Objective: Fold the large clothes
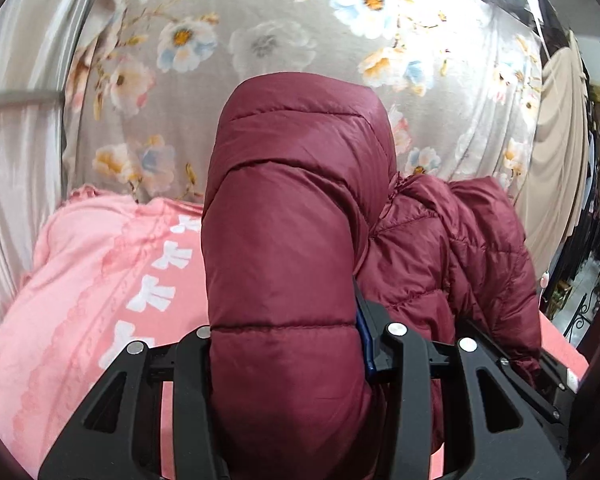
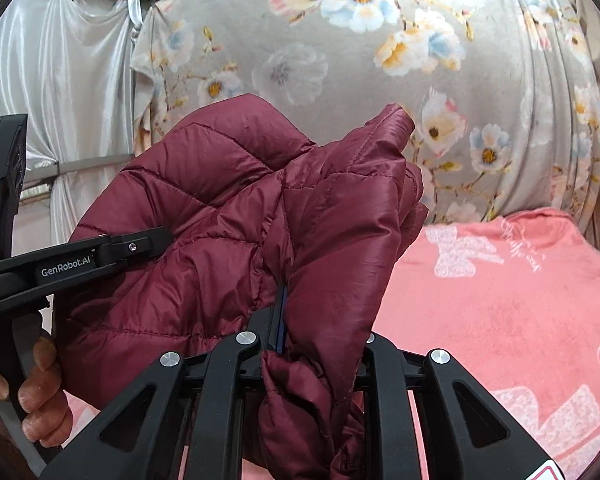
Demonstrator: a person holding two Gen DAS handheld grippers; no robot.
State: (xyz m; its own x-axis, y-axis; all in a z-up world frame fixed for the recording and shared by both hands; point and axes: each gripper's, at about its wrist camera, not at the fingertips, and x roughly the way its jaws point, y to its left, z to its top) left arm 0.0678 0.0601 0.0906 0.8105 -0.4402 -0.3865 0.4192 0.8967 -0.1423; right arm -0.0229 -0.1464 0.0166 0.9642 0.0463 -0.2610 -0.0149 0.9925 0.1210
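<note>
Folding had barely begun: we held the maroon puffer jacket (image 1: 288, 240) bunched above the pink bed cover (image 2: 500, 300), left gripper (image 1: 286, 332) clamping a thick sleeve, right gripper (image 2: 282, 320) pinching an edge, nothing laid flat.

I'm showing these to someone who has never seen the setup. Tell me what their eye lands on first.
The maroon puffer jacket fills the middle of both views, bunched and lifted above the pink blanket on the bed. Each claw is shut on a fold of it: the left claw grips a thick padded part, the right claw a thinner fold. Behind hangs a grey floral cloth.
</note>
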